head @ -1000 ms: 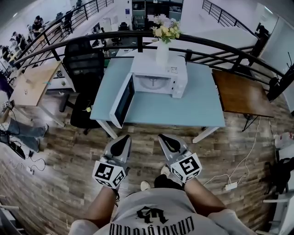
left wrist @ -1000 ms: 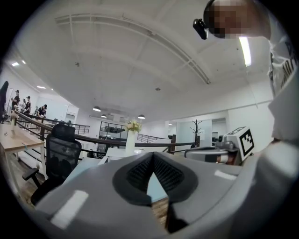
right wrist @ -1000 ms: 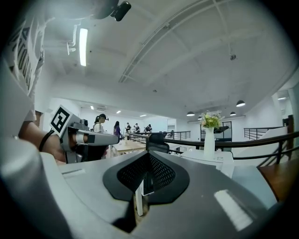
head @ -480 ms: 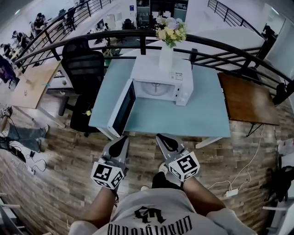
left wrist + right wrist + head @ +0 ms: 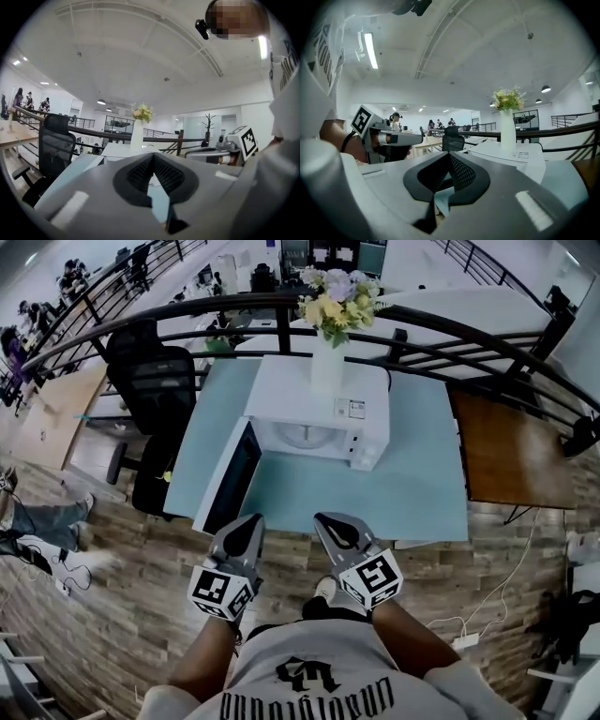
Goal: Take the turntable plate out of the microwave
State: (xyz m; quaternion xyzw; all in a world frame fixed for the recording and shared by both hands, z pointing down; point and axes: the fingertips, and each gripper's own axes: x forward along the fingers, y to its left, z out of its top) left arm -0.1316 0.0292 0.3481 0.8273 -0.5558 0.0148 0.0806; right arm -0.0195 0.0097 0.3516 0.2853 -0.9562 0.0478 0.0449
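Both hand-held grippers have come forward with the person since a second ago, so the table's (image 5: 394, 493) near edge now lies just ahead of their tips (it was well apart before). At far left a black office chair (image 5: 155, 390) stands beside the table's left edge.

The left hand-held gripper (image 5: 251, 524) is closed, its ribbed pads meeting with nothing between them. It hangs in the air just short of the microwave door (image 5: 228, 476), which stands swung open and reaches about to the table's front-left corner.

The microwave (image 5: 319, 395) sits mid-table with a white vase of flowers (image 5: 328, 362) on its roof. The turntable plate (image 5: 305, 435) lies inside the open cavity, untouched.

The right hand-held gripper (image 5: 328, 523) is likewise closed and empty, facing the bare blue tabletop right of the door. Both forearms reach straight out from the torso, grippers about level, tips leaning slightly toward each other. A brown wooden table (image 5: 511, 451) stands just beside at right.
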